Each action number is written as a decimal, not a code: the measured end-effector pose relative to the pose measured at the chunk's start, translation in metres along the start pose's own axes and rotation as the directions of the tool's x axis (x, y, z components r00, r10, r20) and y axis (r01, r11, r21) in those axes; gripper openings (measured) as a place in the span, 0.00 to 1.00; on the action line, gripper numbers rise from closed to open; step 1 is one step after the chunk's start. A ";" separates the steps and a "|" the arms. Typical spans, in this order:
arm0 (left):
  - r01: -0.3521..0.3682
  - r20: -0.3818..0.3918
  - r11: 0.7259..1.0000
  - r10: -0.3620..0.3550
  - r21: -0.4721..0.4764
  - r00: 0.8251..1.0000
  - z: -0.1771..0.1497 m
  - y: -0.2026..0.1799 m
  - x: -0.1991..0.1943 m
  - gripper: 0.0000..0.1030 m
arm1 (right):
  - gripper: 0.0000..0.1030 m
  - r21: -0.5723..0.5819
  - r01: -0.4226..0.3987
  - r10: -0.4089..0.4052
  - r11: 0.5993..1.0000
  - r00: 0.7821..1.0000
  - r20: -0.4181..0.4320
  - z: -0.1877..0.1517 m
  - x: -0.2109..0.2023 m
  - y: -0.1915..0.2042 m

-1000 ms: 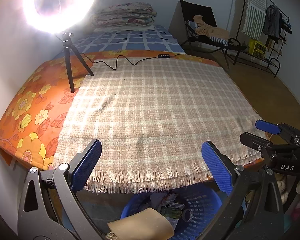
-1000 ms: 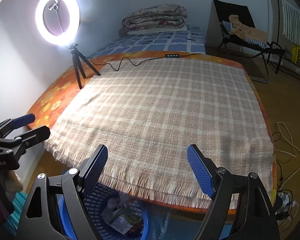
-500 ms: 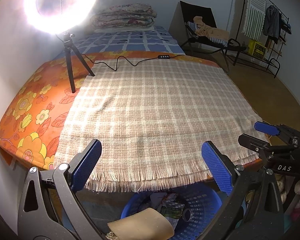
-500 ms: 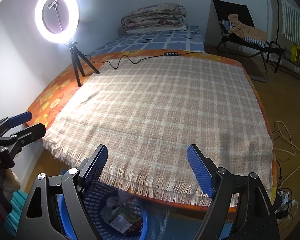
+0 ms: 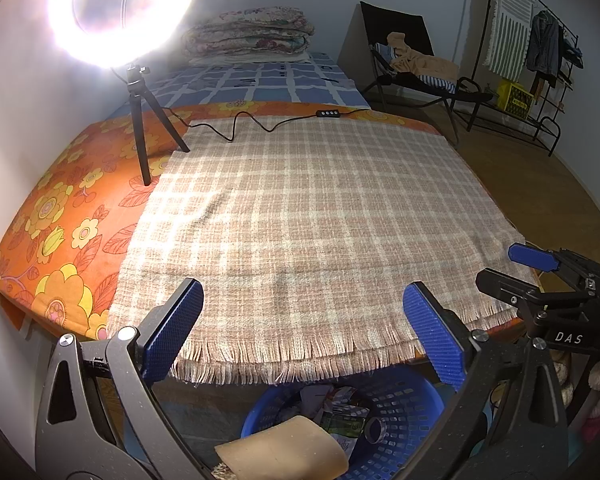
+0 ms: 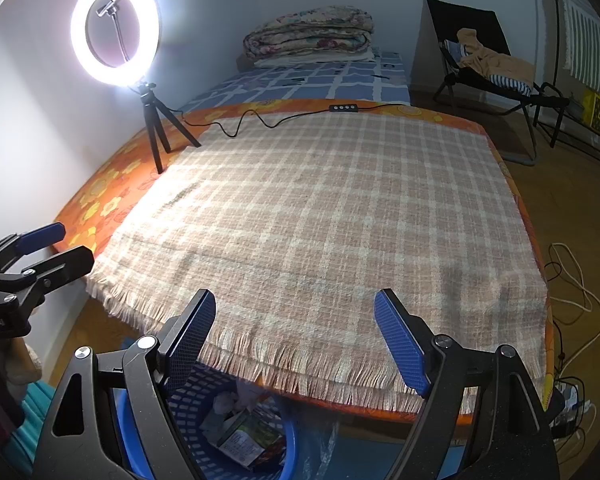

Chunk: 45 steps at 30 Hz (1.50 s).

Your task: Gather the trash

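Nearest, the left gripper and the right gripper each hover with blue pads spread wide apart, nothing between them. Just below them, on the floor under the bed's near edge, a blue basket holds the trash: crumpled wrappers and a printed carton. Beyond lies a fringed checked blanket over an orange floral sheet. Farther back, a lit ring light stands on a tripod.

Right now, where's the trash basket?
The blue basket sits on the floor below the plaid blanket's fringed near edge, bottom centre in the left wrist view, holding wrappers.
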<state>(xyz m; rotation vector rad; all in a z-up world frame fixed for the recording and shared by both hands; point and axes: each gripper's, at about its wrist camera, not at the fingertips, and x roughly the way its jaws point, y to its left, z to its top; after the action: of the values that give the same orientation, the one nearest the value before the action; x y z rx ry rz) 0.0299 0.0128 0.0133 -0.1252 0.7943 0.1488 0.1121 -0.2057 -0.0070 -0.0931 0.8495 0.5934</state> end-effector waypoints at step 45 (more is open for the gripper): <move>-0.005 0.004 1.000 0.005 -0.019 1.000 0.002 0.003 -0.003 0.99 | 0.79 -0.003 0.000 0.000 1.000 1.000 -0.002 -0.002 0.001 0.000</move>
<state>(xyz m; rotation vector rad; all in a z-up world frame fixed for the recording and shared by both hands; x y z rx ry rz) 0.0292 0.0157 0.0168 -0.1407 0.7897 0.1610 0.1113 -0.2059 -0.0085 -0.0962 0.8507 0.5951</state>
